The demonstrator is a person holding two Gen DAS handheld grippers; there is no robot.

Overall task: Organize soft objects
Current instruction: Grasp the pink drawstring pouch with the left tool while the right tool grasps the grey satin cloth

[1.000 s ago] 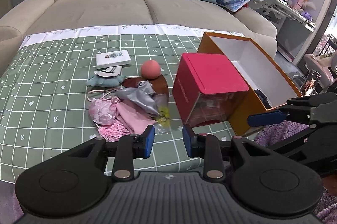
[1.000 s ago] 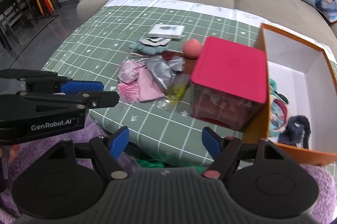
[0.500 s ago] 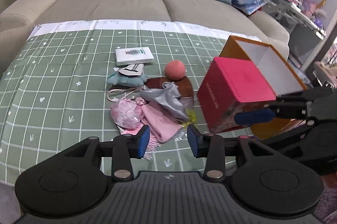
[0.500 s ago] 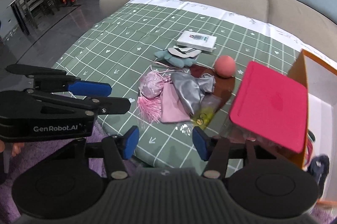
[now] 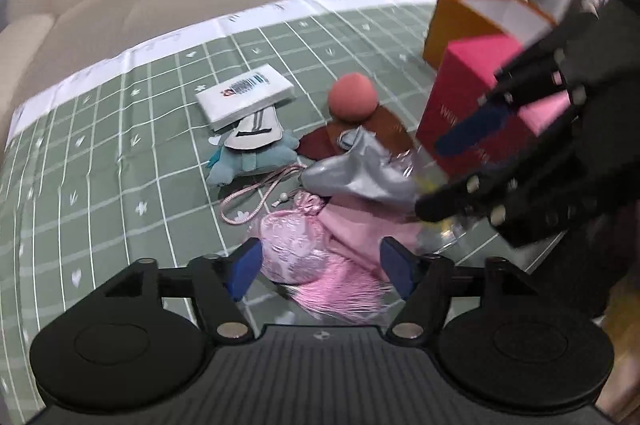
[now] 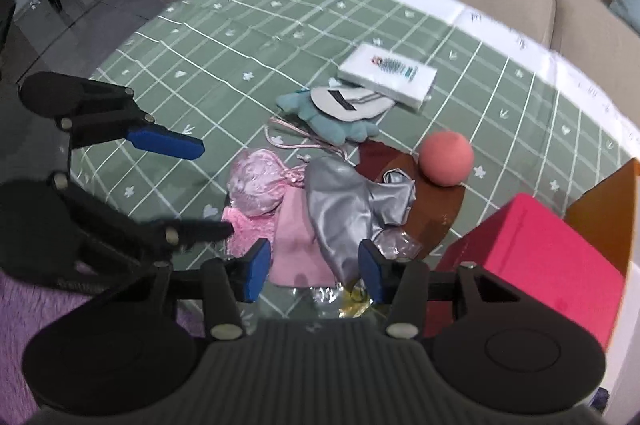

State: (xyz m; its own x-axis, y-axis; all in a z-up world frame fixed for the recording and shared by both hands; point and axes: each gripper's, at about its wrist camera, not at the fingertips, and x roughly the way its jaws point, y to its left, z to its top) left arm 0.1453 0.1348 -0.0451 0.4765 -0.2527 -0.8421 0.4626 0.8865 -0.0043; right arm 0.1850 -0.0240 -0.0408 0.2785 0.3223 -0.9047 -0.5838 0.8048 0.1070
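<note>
While both grippers hung low over the green checked cloth, the soft things lay heaped in the middle of it. Furthest left was a white packet, with a small blue plush toy just in front of it under a white tag. Next came a pink drawstring pouch and a flat pink bag, a crumpled silver bag lying over them. A coral ball sat behind on a brown mat. To the right stood a pink box against an orange box.

The left gripper had just been opening; its jaws stood wide above the pouch, holding nothing. The right gripper had just been closing, yet its jaws remained apart over the pink and silver bags, gripping nothing.
</note>
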